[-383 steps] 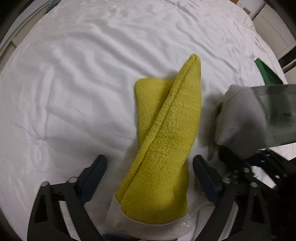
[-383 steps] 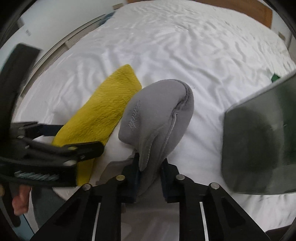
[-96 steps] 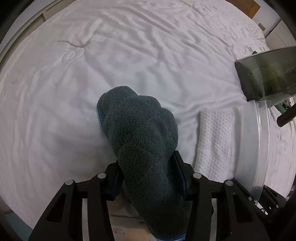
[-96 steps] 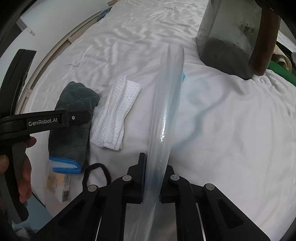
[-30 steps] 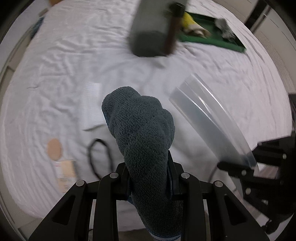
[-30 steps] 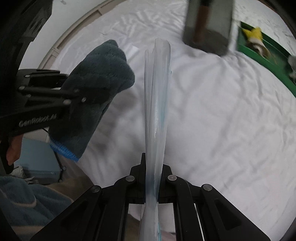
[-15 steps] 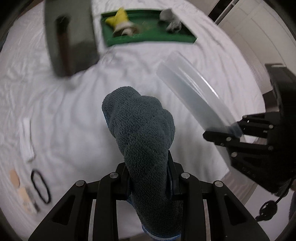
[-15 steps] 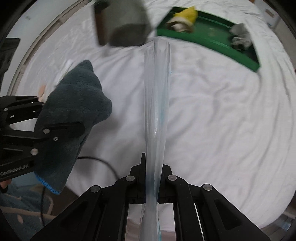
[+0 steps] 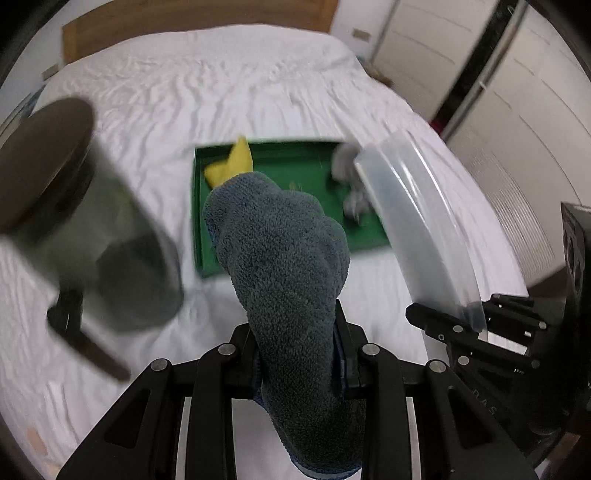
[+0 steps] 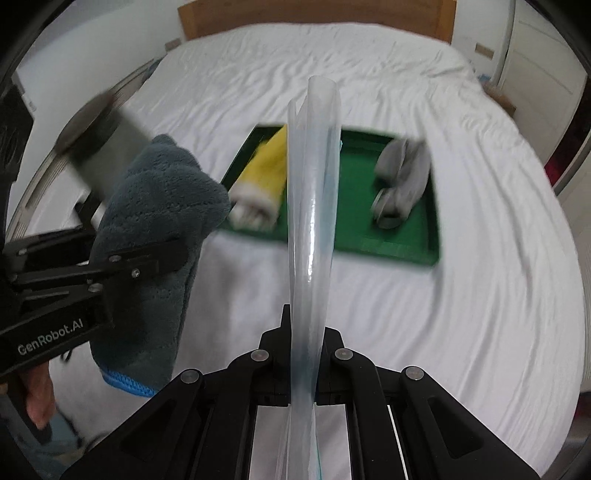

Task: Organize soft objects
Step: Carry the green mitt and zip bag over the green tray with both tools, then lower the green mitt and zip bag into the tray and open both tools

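Note:
My left gripper [image 9: 297, 354] is shut on a folded dark grey-blue towel [image 9: 284, 266] with a blue hem, held up over the bed; the towel also shows in the right wrist view [image 10: 155, 236]. My right gripper [image 10: 304, 328] is shut on a clear plastic zip bag [image 10: 312, 206] that stands up edge-on; the bag also shows in the left wrist view [image 9: 417, 229]. Ahead on the bed lies a green tray [image 10: 354, 210] holding a folded yellow cloth [image 10: 264, 177] and a folded grey cloth [image 10: 402, 181]. The tray [image 9: 299, 173] is partly hidden behind the towel in the left wrist view.
The white bed sheet [image 10: 480, 258] spreads all around the tray. A blurred dark grey cylindrical object [image 9: 74, 221] stands at the left. A wooden headboard [image 10: 317, 14] is at the far end, and white wardrobe doors [image 9: 517, 92] are at the right.
Both grippers have swung with their loads so the green tray now lies straight ahead and nearer. The dark container has shifted to the left of the view. Both grips are unchanged.

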{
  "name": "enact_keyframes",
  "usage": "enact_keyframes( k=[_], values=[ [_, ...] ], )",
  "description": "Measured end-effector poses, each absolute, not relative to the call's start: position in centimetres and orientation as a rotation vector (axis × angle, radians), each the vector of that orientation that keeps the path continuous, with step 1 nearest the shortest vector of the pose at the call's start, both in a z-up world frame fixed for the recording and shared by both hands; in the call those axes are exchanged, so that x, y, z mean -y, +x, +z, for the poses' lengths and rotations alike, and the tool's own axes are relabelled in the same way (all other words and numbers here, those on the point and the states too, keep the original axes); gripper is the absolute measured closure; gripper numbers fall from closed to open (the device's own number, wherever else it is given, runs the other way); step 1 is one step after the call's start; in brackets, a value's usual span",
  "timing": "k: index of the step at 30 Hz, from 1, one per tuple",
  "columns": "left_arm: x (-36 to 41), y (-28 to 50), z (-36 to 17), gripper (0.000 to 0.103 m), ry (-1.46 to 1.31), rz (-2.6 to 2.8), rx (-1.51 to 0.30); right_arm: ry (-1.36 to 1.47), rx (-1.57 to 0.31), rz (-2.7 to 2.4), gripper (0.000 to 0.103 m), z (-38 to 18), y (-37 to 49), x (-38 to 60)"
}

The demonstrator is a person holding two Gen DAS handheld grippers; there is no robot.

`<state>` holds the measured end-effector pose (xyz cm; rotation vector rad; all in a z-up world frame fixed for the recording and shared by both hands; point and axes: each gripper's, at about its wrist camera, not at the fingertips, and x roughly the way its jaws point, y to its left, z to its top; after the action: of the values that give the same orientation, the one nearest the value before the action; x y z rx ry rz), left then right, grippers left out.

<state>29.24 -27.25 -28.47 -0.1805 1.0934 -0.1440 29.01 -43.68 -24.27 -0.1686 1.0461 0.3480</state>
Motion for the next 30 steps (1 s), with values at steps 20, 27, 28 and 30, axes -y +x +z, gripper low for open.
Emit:
enact_keyframes(
  k=[20,27,28,30],
  values=[
    [28.2,43.2,-34.2,0.078,-0.16,0.06,-1.007,-0.14,-0.948,0.322,0.098,-30.5,44.0,42.7],
    [28.8,44.2,-36.1,0.078,-0.126,0.066,-1.039,-0.139,-0.987,0.325,0.098,-32.6,46.7,42.2],
    [29.0,44.2,-36.3,0.078,-0.117,0.07,-1.038,-0.142,-0.99,0.327,0.098,-32.8,46.9,42.0],
    [29.3,44.5,-36.6,0.078,-0.103,0.07,-1.043,-0.141,-0.996,0.33,0.098,-33.2,47.5,41.7]
  ],
)
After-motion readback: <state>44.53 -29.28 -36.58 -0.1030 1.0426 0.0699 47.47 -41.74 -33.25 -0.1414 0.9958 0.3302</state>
